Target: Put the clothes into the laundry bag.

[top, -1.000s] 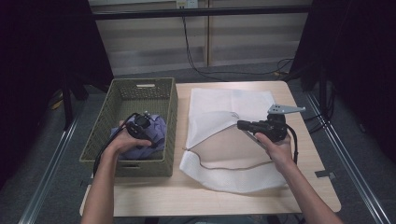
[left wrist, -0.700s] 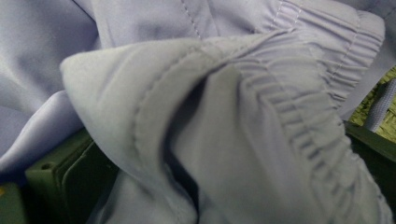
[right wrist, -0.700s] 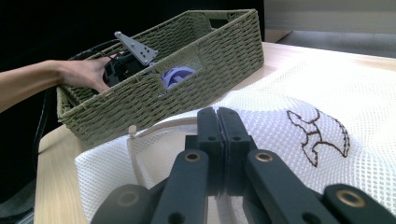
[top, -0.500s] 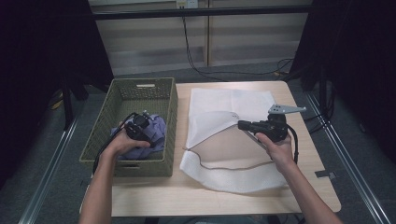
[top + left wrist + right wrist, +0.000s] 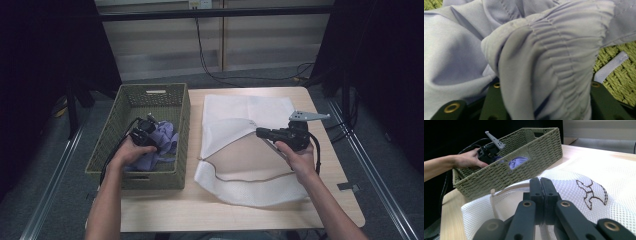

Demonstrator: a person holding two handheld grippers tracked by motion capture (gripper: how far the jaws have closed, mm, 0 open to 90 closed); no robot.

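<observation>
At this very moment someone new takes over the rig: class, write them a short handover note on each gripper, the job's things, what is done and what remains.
Left gripper: down in the woven basket, jaws clamped on a gathered fold of the lavender garment.
Right gripper: jaws shut on the upper edge of the white mesh laundry bag, holding its mouth lifted open.
The bag lies flat on the table, right of the basket.
Done: garment gripped, bag held open.
Left, probably: lift the garment out, put it in the bag, close it.
</observation>
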